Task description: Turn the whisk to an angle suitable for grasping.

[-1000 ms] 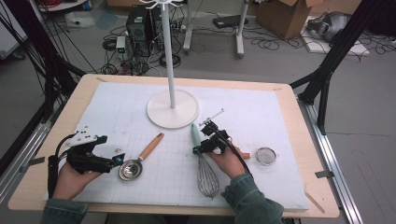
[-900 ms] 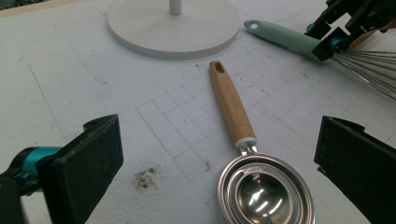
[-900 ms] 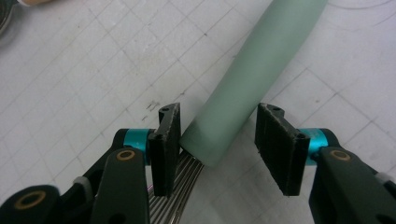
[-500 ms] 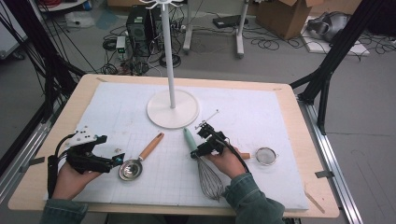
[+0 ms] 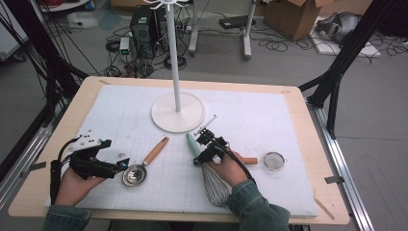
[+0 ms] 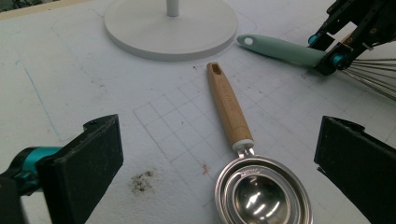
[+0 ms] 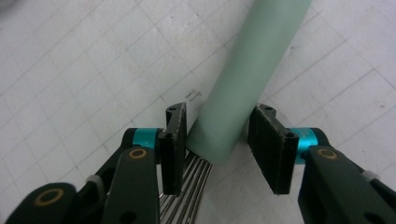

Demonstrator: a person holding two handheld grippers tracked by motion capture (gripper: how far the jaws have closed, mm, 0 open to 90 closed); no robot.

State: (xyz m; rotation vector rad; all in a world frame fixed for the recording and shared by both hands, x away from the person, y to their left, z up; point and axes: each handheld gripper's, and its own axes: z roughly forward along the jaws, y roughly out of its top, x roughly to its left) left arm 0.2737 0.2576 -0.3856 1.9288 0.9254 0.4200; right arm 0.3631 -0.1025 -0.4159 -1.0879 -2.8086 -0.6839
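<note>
Mint-green whisk handle (image 7: 243,88) sits between the right gripper (image 7: 217,140) jaws.
They have just been closing, a sliver apart from it; left gripper (image 6: 219,158), gaping, frames a measuring spoon (image 6: 261,196) at 9 o'clock.

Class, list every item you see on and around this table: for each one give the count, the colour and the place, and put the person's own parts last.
Whisk: 1, mint-green handle, steel wires, right of centre, handle between the right jaws.
Measuring spoon: 1, wooden handle, nested steel bowls, left of centre.
Small strainer: 1, steel mesh, orange-brown handle, right side.
Stand: 1, white, round base with upright pole, table's far middle.
Mat: 1, white with grid lines, covering the table.
Table: 1, pale wood.
Cardboard box: 1, brown, on the floor behind.
Left gripper: 1, black, jaws wide open by the spoon's bowl.
Right gripper: 1, black, jaws just closing around the whisk handle.
Hands: 2, denim sleeves, near edge.
</note>
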